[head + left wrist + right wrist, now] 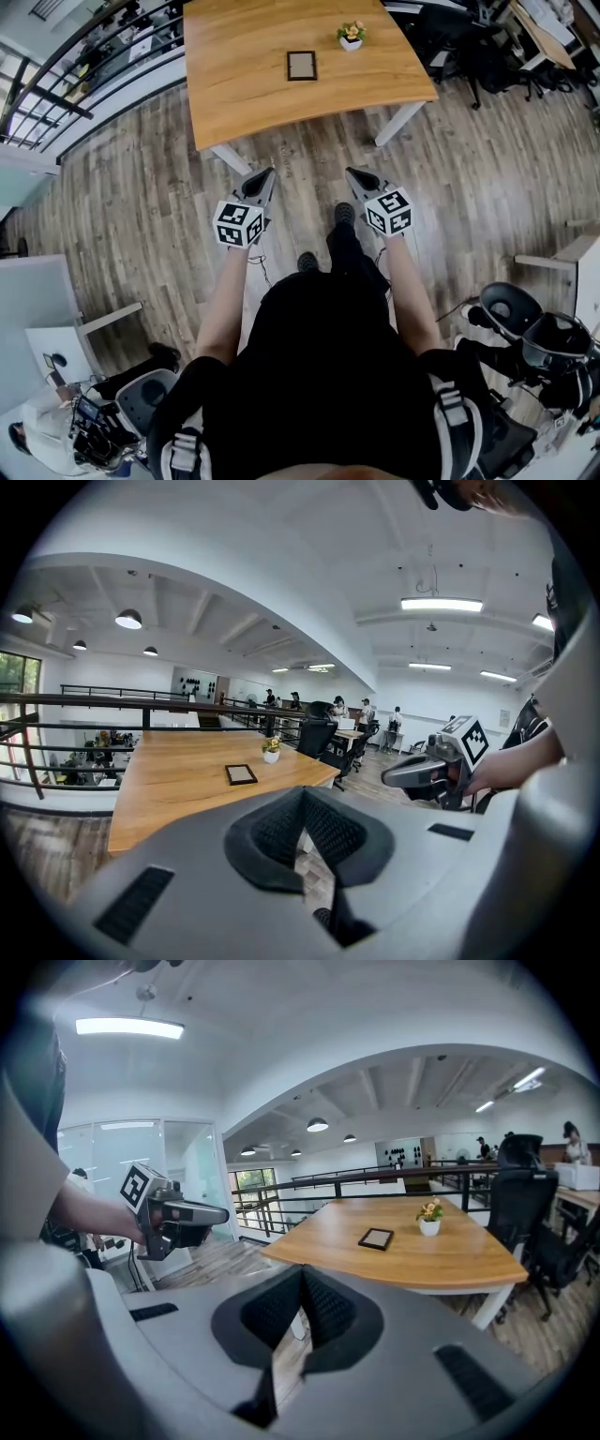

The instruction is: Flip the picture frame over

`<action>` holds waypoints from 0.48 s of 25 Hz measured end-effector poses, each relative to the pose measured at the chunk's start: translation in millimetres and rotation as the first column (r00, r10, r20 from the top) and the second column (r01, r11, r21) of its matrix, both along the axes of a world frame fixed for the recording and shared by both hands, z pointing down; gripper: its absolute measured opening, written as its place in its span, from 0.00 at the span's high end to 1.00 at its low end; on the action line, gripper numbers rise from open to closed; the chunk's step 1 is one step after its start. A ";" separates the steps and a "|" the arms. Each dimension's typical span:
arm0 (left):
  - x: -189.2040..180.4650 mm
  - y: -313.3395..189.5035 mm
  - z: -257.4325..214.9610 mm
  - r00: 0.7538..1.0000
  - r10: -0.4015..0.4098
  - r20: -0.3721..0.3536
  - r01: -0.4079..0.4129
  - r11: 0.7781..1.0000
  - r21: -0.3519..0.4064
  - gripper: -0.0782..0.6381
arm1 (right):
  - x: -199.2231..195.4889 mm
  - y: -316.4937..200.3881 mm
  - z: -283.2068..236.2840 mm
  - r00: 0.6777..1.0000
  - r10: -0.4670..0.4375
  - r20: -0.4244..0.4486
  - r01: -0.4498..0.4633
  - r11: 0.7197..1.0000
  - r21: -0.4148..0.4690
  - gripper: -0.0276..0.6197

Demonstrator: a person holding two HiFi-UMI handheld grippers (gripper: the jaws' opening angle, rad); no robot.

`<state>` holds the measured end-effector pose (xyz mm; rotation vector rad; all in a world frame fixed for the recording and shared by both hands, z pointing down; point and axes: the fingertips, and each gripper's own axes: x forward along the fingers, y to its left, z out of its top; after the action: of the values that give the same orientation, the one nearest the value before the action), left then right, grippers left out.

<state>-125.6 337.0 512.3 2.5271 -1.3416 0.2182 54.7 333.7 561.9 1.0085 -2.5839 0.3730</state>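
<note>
A small dark picture frame point(302, 66) lies flat near the middle of a wooden table point(244, 84), beside a little white pot of flowers point(351, 36). The frame also shows in the left gripper view point(241, 774) and in the right gripper view point(376, 1238), far ahead. My left gripper point(265, 174) and right gripper point(352, 173) hang side by side over the floor, short of the table's near edge. Both are shut with nothing between the jaws. Each gripper sees the other: the right gripper point(389, 776) and the left gripper point(221, 1213).
The table's white legs point(401, 120) stand on a wood plank floor. Black office chairs point(459, 37) sit at the far right, a railing point(56, 94) runs along the left, and a chair point(525, 328) stands close behind at the right. People stand far off in the room.
</note>
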 end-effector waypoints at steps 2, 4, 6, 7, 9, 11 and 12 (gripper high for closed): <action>3.1 -7.0 -0.5 1.000 -0.003 0.003 0.003 1.000 0.001 0.86 | 2.7 -7.7 0.4 1.000 -0.003 0.003 0.003 1.000 -0.001 0.95; 5.3 -15.2 -0.5 1.000 -0.007 0.006 0.007 1.000 0.001 0.86 | 5.0 -16.4 1.5 1.000 -0.004 0.006 0.004 1.000 -0.004 0.95; 6.5 -24.1 -0.1 1.000 -0.010 0.007 0.010 1.000 0.000 0.86 | 5.6 -25.2 1.6 1.000 -0.013 0.008 0.013 1.000 -0.005 0.95; 6.9 -28.6 -0.3 1.000 -0.012 0.008 0.012 1.000 0.002 0.86 | 5.4 -29.9 1.3 1.000 -0.019 0.012 0.019 1.000 -0.003 0.95; 7.8 -37.6 -1.3 1.000 -0.019 0.005 0.019 1.000 0.012 0.86 | 4.6 -39.2 0.6 0.999 -0.032 0.028 0.032 1.000 0.000 0.92; 9.0 -46.2 -1.8 1.000 -0.027 -0.001 0.027 0.999 0.022 0.86 | 4.2 -48.6 0.0 0.998 -0.040 0.046 0.040 0.999 0.006 0.82; 9.5 -50.7 -1.6 1.000 -0.031 -0.002 0.031 0.999 0.023 0.85 | 4.0 -53.5 -0.3 0.998 -0.043 0.053 0.042 0.999 0.010 0.75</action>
<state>-116.1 286.2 510.6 2.5230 -1.3891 0.1949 58.7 280.1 561.6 0.9571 -2.6520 0.3821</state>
